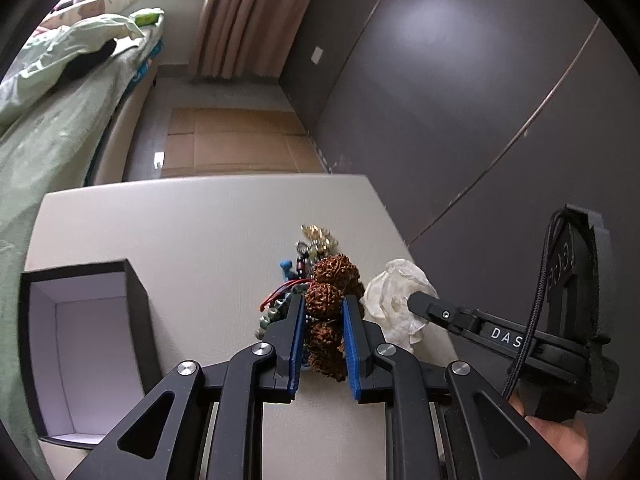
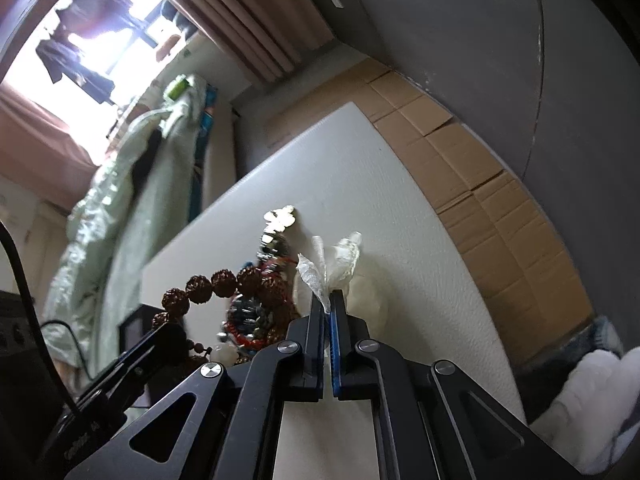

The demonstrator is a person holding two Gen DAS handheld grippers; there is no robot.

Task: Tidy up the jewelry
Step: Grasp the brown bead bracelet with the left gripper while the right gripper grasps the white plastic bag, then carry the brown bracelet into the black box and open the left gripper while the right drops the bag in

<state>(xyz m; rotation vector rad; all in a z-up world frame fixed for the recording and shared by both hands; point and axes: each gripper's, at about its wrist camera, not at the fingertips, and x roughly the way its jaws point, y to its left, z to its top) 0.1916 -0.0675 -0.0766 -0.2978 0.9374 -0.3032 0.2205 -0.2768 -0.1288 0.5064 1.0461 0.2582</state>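
My left gripper has its blue ribbed pads closed against a strand of big brown beads, each one round, knobbly and deeply wrinkled like a dried seed. In the right wrist view the same beads arc up off the table in a loop, strung close together, with the left gripper dark and blurred at their lower end.

My right gripper is nearly shut, jaws pinching a thin crinkled piece of clear plastic that stands up between the pads. From the left wrist view that plastic looks like a crumpled, translucent white wad, with the right gripper at it.

The rest of the jewelry lies heaped on the matte off-white table, just behind and left of the beads: a red cord, small blue-green beads, shiny metal links and a pale gold cluster at the far end.

A black box with a smooth white lining sits open at the table's left side, well apart from the heap.
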